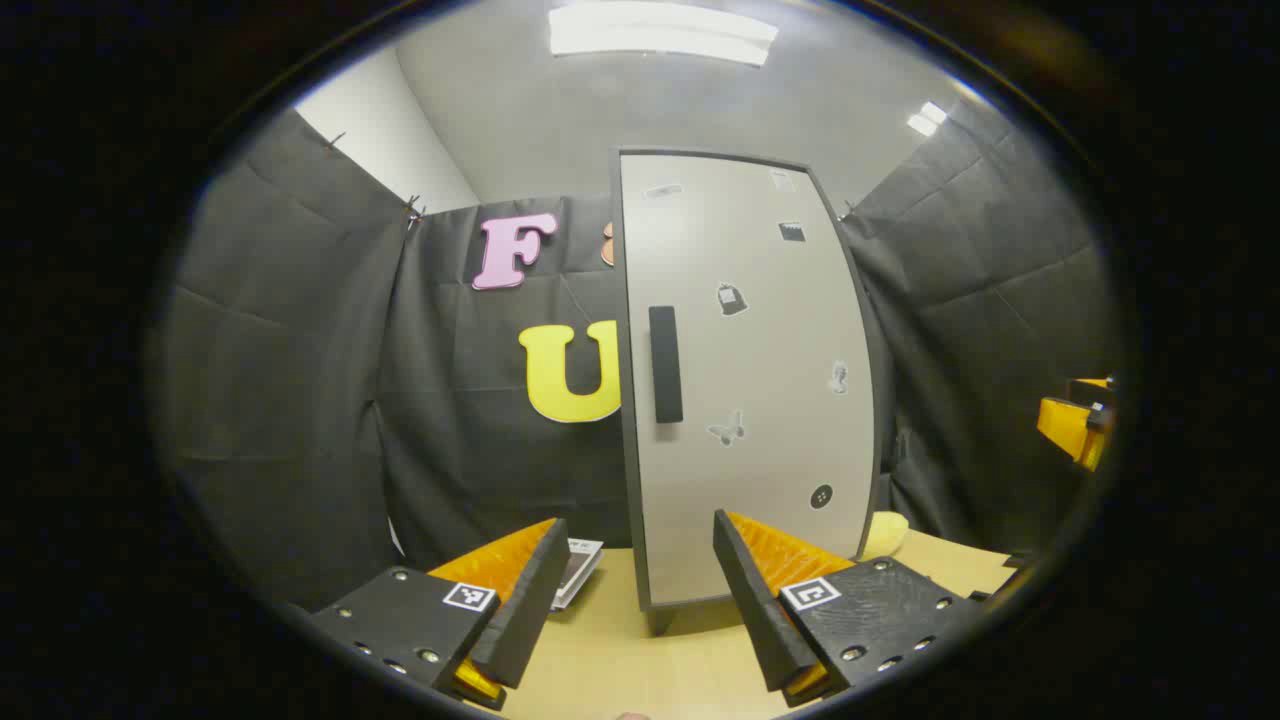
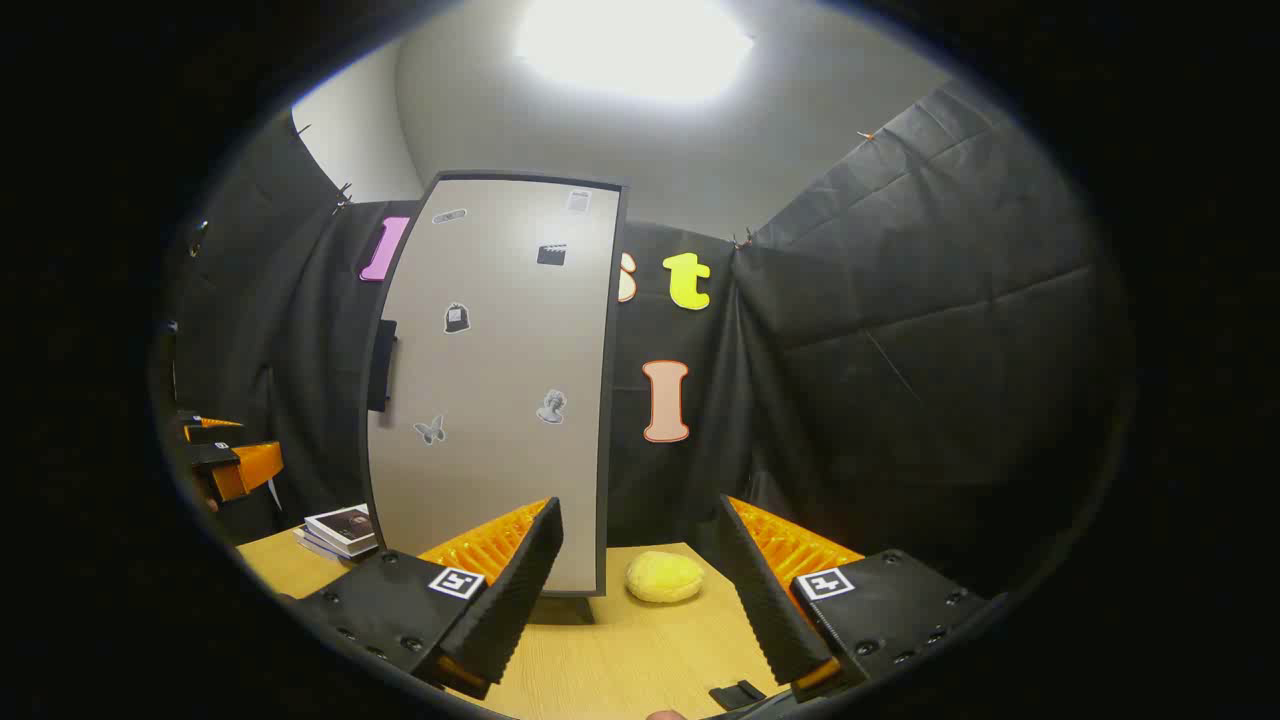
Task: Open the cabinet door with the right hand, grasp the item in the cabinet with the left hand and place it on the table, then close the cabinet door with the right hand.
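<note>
Cabinet door [image 2: 495,385] shut, handle [image 2: 381,365] upright (long axis vertical) at centre-left of frame, up-left of right gripper [image 2: 640,590]; jaws wide apart, empty. Left gripper [image 1: 630,610] jaws likewise open. Item unseen behind door.

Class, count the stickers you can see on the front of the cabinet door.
7 on the cabinet door: two along the top, one black square below, a bag shape by the handle, a bust at right, a butterfly lower middle, a round button near the bottom. Others may be hidden.

Light wood table [image 2: 620,650] carries upright cabinet [image 2: 500,400], small stack of books [image 2: 342,530] at its left, yellow lumpy item [image 2: 664,577] at its right.
</note>
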### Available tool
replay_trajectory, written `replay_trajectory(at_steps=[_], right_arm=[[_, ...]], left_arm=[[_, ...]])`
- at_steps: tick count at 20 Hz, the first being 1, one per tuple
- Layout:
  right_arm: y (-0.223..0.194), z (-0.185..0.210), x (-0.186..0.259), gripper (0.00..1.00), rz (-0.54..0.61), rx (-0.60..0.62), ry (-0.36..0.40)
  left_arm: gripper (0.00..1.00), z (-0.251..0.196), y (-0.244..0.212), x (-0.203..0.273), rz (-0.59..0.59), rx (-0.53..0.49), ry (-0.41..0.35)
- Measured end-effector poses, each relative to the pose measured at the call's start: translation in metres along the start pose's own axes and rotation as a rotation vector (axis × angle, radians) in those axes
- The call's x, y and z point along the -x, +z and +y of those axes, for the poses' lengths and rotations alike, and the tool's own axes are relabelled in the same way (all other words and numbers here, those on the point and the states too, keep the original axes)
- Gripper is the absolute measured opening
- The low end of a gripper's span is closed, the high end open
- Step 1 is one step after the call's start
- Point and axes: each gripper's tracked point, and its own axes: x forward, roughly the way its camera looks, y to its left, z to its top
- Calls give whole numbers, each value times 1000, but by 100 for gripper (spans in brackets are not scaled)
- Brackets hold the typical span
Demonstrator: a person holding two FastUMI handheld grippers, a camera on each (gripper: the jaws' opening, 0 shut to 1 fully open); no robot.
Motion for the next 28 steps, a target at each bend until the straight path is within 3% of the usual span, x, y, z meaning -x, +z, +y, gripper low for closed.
replay_trajectory(at_steps=[17, 28], right_arm=[[-4, -6, -5, 97, -6, -17, 18], [-6, -5, -7, 97, -1, -37, 75]], left_arm=[[88, 29, -6, -1, 6, -14, 94], [87, 60, -14, 1, 34, -28, 154]])
